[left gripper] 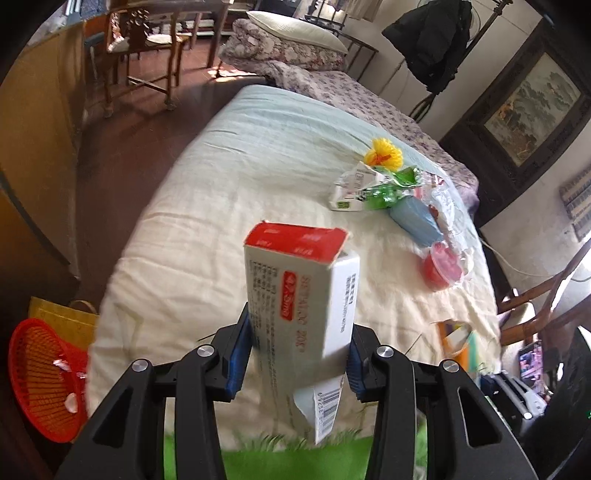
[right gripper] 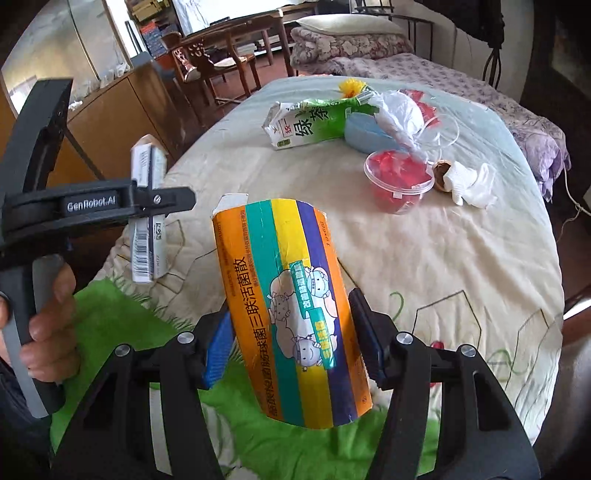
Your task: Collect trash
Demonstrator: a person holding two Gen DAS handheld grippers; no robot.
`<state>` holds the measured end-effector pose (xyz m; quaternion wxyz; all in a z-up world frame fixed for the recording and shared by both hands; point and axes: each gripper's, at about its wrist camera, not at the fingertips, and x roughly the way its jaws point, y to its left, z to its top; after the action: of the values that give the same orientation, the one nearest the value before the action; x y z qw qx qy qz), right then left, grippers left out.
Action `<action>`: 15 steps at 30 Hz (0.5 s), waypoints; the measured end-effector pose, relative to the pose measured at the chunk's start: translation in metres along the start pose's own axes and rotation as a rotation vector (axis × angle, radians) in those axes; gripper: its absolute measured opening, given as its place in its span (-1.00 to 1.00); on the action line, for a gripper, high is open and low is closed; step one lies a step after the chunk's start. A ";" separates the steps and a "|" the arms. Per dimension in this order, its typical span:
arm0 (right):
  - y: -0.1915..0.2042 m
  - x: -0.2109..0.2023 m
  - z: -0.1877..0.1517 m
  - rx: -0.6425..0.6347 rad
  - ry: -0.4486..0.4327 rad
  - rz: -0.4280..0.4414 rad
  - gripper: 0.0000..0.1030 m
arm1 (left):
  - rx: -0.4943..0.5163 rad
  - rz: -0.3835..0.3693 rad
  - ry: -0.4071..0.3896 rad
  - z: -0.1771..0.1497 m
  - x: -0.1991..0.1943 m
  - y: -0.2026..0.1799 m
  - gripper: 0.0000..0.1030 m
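A bed (left gripper: 229, 177) carries everything, spread with a cream quilt (right gripper: 424, 258) that turns green (with printed grass) at the near edge. Toward the far side lies a cluster of trash: a green tea carton (right gripper: 306, 123), a yellow flower (left gripper: 383, 151) just behind it, a blue box (right gripper: 364, 134) touching the carton, a white plastic bag (right gripper: 400, 110) over the box. Nearer sit a clear tub (right gripper: 399, 177) of red contents and, just beside it, a nutshell (right gripper: 441, 172) against crumpled tissue (right gripper: 472, 184). Folded floral bedding (left gripper: 288, 48) and a pillow (left gripper: 295, 27) lie at the far end.
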<state>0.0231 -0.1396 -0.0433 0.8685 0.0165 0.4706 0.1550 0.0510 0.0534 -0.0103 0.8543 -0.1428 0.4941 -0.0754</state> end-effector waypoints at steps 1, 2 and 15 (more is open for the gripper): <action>0.002 -0.003 0.000 0.002 -0.006 0.003 0.13 | -0.001 0.005 -0.011 -0.003 -0.007 0.003 -0.38; 0.006 -0.006 0.000 -0.002 -0.011 0.006 0.14 | 0.002 0.009 -0.019 -0.005 -0.012 0.005 -0.39; 0.073 -0.023 0.012 -0.102 -0.047 0.073 0.14 | -0.098 -0.053 -0.106 -0.016 -0.090 0.078 -0.56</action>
<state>0.0030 -0.0749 -0.0049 0.8728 -0.0072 0.4407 0.2098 -0.0092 0.1491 0.0312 0.8690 -0.2013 0.4472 -0.0658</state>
